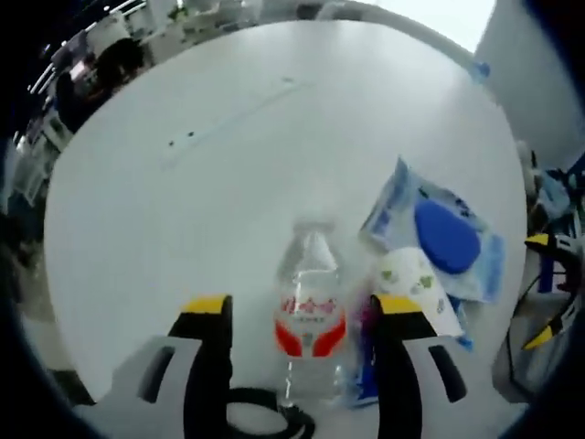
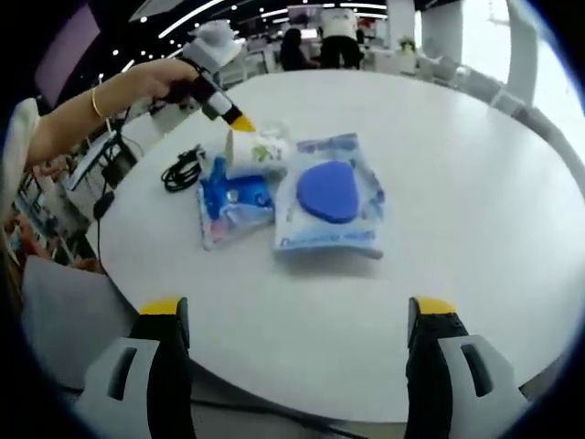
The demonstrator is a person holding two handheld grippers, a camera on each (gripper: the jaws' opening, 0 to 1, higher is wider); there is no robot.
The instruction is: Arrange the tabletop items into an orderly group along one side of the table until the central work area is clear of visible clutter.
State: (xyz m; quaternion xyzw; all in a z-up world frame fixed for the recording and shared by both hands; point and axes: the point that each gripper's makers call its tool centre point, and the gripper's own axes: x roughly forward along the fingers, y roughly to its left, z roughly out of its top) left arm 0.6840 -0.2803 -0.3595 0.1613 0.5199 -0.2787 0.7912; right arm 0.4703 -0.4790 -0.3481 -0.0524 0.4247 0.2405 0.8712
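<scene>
The round white table [image 2: 475, 183] carries a cluster near one edge: a blue-lidded wipes pack [image 2: 329, 197], a blue pouch [image 2: 233, 201], a paper cup [image 1: 416, 283], a black cable [image 2: 183, 167]. The left gripper [image 1: 306, 306] spreads wide around an upright water bottle [image 1: 309, 315], not touching it. The right gripper [image 2: 297, 311] gapes, holding nothing.

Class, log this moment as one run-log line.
left gripper: open, straddling clear plastic water bottle | right gripper: open, hovering | blue wipes pack: flat on white round table
</scene>
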